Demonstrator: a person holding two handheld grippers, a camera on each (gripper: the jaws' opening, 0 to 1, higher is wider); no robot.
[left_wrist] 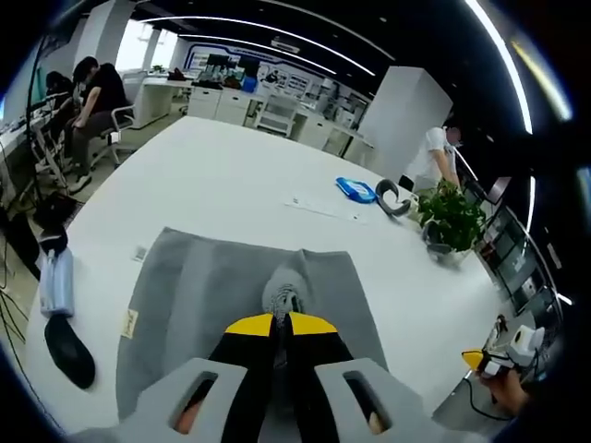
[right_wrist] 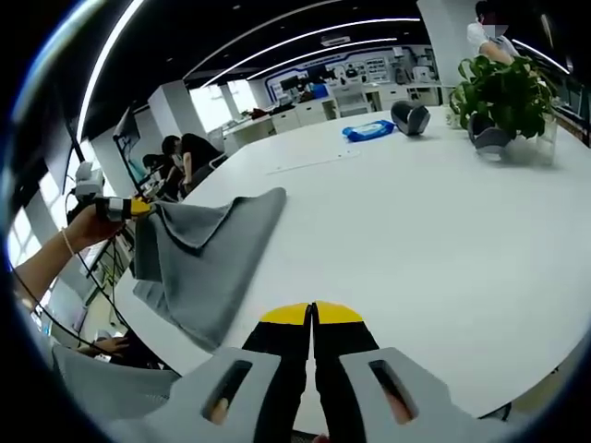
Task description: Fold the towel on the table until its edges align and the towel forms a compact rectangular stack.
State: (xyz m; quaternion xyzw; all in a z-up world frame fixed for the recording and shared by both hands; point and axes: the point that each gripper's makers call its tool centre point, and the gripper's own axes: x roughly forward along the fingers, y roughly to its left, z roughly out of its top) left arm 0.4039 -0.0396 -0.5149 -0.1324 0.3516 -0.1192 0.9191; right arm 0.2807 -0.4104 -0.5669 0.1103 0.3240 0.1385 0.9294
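Note:
A grey towel (left_wrist: 194, 295) lies spread on the white table (left_wrist: 231, 175), with a small tag at its left edge. My left gripper (left_wrist: 282, 318) is shut on a bunched fold of the towel, which pokes out above the yellow tips. From the right gripper view, the left gripper (right_wrist: 125, 209) holds a corner of the towel (right_wrist: 217, 249) lifted off the table near its left edge, in a person's hand. My right gripper (right_wrist: 312, 316) hangs over the bare table (right_wrist: 416, 221), jaws shut with nothing between them. It also appears far right in the left gripper view (left_wrist: 482, 360).
A potted plant (left_wrist: 452, 217), a blue packet (left_wrist: 355, 189), a grey-black headset (left_wrist: 392, 198) and a paper sheet (left_wrist: 319, 208) sit at the table's far side. A pale bottle (left_wrist: 55, 281) and black object (left_wrist: 69, 351) lie by the left edge. People work at desks behind.

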